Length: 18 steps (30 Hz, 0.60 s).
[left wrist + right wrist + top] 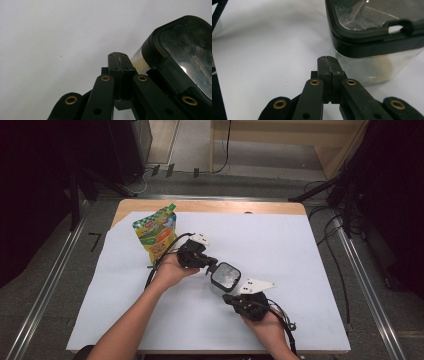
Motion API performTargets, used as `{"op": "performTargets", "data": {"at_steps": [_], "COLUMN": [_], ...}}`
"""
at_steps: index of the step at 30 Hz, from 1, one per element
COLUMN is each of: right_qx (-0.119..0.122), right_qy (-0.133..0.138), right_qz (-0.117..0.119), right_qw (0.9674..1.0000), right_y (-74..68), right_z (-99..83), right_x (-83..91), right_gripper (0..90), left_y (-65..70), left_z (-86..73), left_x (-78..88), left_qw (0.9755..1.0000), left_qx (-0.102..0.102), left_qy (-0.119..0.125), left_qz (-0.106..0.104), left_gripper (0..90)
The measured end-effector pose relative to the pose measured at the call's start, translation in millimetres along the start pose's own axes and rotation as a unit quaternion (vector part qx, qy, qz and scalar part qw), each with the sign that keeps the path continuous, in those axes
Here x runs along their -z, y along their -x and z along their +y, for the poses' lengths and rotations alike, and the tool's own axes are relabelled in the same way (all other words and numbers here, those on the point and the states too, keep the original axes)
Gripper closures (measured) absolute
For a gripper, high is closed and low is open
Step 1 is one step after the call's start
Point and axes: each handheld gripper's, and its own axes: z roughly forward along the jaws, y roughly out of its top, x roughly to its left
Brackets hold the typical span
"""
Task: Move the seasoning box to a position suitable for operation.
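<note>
A clear square container with a black lid (pixel 226 276) stands on the white sheet between my two grippers. It holds some pale grainy stuff at the bottom. The left gripper (pixel 210 265) lies just left of it, jaws pressed together with nothing between them. In the left gripper view the container (pixel 175 60) sits right beside the shut fingertips (pixel 117 56). The right gripper (pixel 231 297) is at the container's near side, also shut and empty. In the right gripper view its fingertips (pixel 327 61) stop just short of the container (pixel 374 42).
A green and yellow spouted pouch (pixel 156 232) lies at the back left of the white sheet (pixel 280 250), behind the left hand. Cables trail from both grippers. The wooden table edge (pixel 210 206) runs along the back.
</note>
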Motion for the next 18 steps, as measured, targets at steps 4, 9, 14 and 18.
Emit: {"op": "performTargets", "data": {"at_steps": [4, 9, 14, 18], "right_qx": [-0.002, -0.011, -0.019, -0.024], "right_qy": [-0.006, -0.006, -0.006, -0.007], "right_qz": [0.001, -0.008, -0.014, -0.020], "right_qw": [1.0000, 0.9999, 0.9997, 0.9995], "right_y": [2.7, 7.0, 14.0, 19.5], "right_z": [-1.5, -2.0, -3.2, -4.4], "right_x": [1.2, 5.3, 9.4, 13.0], "right_gripper": [90.0, 90.0, 90.0, 90.0], "left_y": [1.7, 10.9, 17.8, 21.6], "left_z": [-1.4, -1.6, -3.8, -6.2], "left_x": [0.2, -0.2, 2.8, 5.9], "left_qw": [1.0000, 0.9997, 0.9998, 0.9997], "left_qx": [-0.001, -0.015, -0.009, -0.008], "left_qy": [0.002, -0.009, -0.003, -0.005], "left_qz": [-0.005, -0.015, -0.018, -0.022], "left_gripper": [90.0, 90.0, 90.0, 90.0]}}
